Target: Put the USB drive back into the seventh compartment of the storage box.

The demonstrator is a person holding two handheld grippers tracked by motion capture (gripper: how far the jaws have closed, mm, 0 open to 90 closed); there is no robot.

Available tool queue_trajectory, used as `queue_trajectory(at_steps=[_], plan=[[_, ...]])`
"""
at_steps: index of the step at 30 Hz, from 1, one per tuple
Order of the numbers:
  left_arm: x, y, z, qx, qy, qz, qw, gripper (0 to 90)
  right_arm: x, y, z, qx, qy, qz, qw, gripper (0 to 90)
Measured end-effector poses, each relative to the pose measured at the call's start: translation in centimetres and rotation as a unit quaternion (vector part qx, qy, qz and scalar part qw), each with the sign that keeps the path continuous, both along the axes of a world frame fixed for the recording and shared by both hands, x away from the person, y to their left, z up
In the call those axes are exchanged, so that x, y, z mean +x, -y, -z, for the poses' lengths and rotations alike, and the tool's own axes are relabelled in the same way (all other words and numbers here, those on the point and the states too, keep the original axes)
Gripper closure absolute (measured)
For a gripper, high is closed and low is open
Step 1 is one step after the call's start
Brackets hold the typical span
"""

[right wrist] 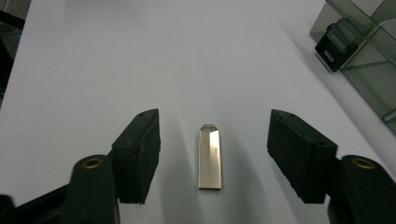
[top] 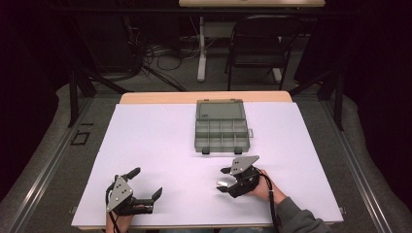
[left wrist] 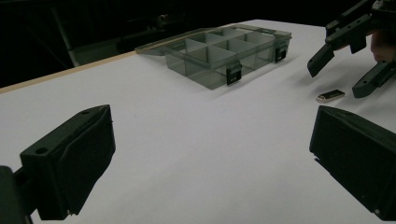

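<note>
We have a small metal USB stick [right wrist: 210, 156] flat on the white table [top: 160, 141], near the person's edge and right of centre. It lies between the spread jaws of our right gripper [right wrist: 212, 158], long axis running along the jaw line, a clear gap on each side. Jaws wide apart, grasping nothing. In the left gripper view the stick [left wrist: 330, 95] sits just under that gripper [left wrist: 343, 74].

Our left gripper [top: 145, 187] rests low at the near left, well apart from the stick, jaws also spread and empty.

The open organizer box [top: 221, 127] sits further back at the centre, lid laid back, compartments looking empty from here.

Handling, as we judge it: the stick looks light, rigid and thin, with a smooth brushed metal shell, so likely slick against the pads. It lies very flat, so the jaws must come right down to the table to catch it. Best hold is across the two long edges, about mid-length, squeezing the narrow width; that matches the current line-up. Gripping near the tapered end risks it pivoting or squirting out. Not fragile, so a firm pinch should be fine.
</note>
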State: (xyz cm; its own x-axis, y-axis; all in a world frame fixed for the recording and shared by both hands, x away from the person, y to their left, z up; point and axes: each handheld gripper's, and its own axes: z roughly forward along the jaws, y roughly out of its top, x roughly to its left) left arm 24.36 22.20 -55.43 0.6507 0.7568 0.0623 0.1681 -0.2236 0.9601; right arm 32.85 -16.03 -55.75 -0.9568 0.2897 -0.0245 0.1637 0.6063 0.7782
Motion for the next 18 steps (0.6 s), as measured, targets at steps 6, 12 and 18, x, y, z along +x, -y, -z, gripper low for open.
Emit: queue_trajectory(at_steps=[6, 12, 18], plan=[[0.02, -0.03, 0.01, -0.001, 0.000, -0.001, 1.0000, 0.2, 0.01, 0.32, -0.01, -0.006, -0.009, -0.002, 0.9999, 53.0], [0.05, 0.00, 0.04, 0.000, -0.002, -0.001, 1.0000, 0.2, 0.02, 0.41, 0.12, -0.017, -0.015, -0.010, 0.9997, 65.8], [0.09, 0.02, 0.05, 0.001, -0.003, 0.000, 1.0000, 0.2, 0.00, 0.37, 0.33, -0.026, -0.018, -0.011, 0.9995, 70.3]])
